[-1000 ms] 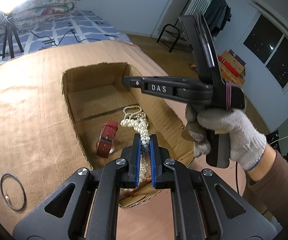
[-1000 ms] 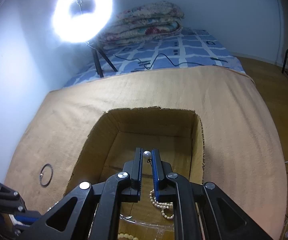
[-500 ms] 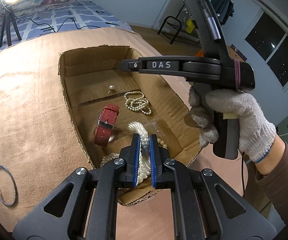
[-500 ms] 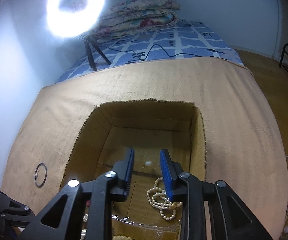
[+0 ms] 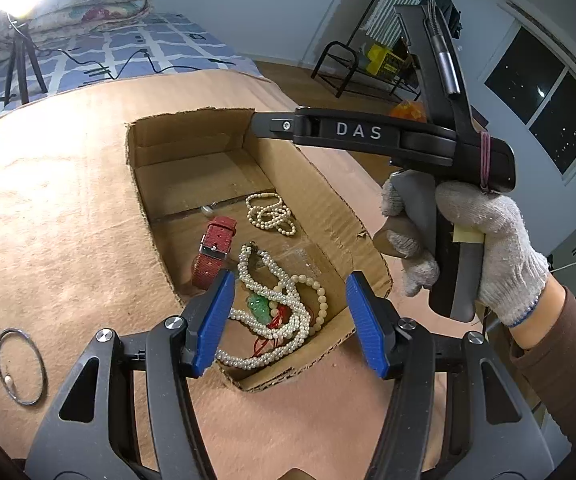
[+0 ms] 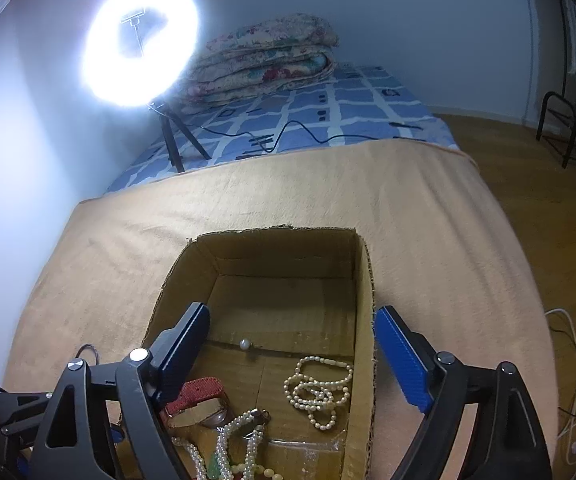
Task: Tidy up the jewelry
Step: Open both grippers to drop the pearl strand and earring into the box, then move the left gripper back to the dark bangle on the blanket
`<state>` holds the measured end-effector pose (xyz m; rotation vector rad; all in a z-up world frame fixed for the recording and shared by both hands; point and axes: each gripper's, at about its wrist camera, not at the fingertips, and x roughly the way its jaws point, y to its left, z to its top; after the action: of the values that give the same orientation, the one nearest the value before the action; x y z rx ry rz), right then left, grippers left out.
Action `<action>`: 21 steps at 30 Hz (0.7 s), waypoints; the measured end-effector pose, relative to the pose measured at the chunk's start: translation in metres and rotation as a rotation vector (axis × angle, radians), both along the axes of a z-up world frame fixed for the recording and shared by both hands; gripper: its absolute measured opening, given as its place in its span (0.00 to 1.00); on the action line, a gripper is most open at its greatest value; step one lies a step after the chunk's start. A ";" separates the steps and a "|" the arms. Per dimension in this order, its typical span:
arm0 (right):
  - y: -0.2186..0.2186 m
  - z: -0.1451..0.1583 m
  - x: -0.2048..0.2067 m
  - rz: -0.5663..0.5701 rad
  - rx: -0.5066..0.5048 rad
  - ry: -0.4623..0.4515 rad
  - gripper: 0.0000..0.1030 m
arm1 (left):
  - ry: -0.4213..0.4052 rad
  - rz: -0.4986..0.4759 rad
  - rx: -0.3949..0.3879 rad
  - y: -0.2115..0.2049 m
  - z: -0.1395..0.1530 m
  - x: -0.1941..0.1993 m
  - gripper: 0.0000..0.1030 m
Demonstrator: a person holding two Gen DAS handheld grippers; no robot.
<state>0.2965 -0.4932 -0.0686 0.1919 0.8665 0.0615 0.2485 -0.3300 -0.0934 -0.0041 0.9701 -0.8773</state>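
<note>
An open cardboard box (image 5: 320, 200) (image 6: 365, 280) sits on tan cloth. Inside lie a red watch strap (image 5: 214, 248) (image 6: 200, 394), a small pearl strand (image 5: 270, 214) (image 6: 320, 390), a single pearl (image 5: 208, 210) (image 6: 244, 345) and a long pearl necklace (image 5: 272, 308) (image 6: 240, 440) with a green pendant. My left gripper (image 5: 290, 320) hovers over the necklace with its jaws opening and nothing pressed between them. My right gripper (image 6: 292, 352) (image 5: 272, 126), held by a gloved hand (image 5: 488, 248), hangs over the box's right side, its jaws also opening, empty.
A thin metal hoop (image 5: 20, 366) (image 6: 88, 354) lies on the cloth left of the box. Behind are a ring light on a tripod (image 6: 140, 44), folded quilts (image 6: 264, 60) and a cable on blue checked bedding. Wooden floor and a black rack (image 6: 560, 128) are to the right.
The left gripper opened and released the long pearl necklace, which now lies in the box. The right gripper opened wide and dropped the single pearl onto the box floor.
</note>
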 end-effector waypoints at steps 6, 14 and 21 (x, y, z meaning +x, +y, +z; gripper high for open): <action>0.002 0.015 -0.009 -0.023 -0.030 -0.022 0.88 | -0.034 0.018 0.011 0.013 0.010 -0.004 0.58; 0.020 0.043 -0.037 -0.020 -0.102 -0.112 0.97 | -0.088 0.063 0.035 0.055 0.021 -0.008 0.58; 0.047 0.058 -0.064 0.025 -0.094 -0.149 0.97 | -0.122 0.137 0.074 0.106 0.022 -0.008 0.57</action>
<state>0.2322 -0.4467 -0.0105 0.0868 0.7219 0.0574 0.2407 -0.2243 -0.0713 0.0453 0.8768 -0.7070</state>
